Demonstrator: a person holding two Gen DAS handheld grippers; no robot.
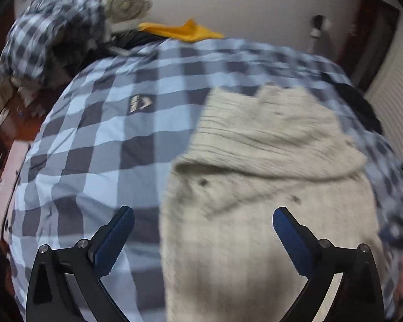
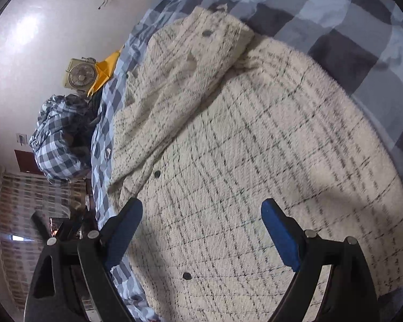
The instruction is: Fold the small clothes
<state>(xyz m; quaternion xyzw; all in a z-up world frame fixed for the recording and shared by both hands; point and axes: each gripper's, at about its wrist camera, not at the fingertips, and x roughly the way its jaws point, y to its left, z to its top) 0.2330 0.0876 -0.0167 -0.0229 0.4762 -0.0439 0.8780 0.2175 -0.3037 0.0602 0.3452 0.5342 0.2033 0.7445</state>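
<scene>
The left claw (image 1: 203, 229) hangs low over the bed with its blue-padded fingers (image 1: 115, 238) spread wide apart and nothing between them. Under it lies the cream jacket (image 1: 255, 187), a fuzzy, small garment, its left edge running between the two fingers so that one finger sits over fabric and the other over the checked bedcover (image 1: 99, 145). That view is smeared, so fine detail on the knit is hard to read there.

The right claw (image 2: 201, 228) is likewise held open, its fingers (image 2: 280, 237) well apart and empty, poised just above the broad body of the cream jacket (image 2: 255, 147). From this side a thin dark grid pattern shows across the cloth, with dark buttons (image 2: 187, 276) spaced along it. Further on, one part of the jacket is folded over on top of the body, making a thick ridge that runs away toward the far end.

The jacket rests flat on the blue, grey and white bedcover (image 2: 335, 26). Beyond it sits a bundle of smaller-checked cloth (image 2: 57, 145), then a yellow cloth (image 2: 104, 71), and a beige box fan (image 2: 79, 76) against the pale wall (image 2: 53, 21)
</scene>
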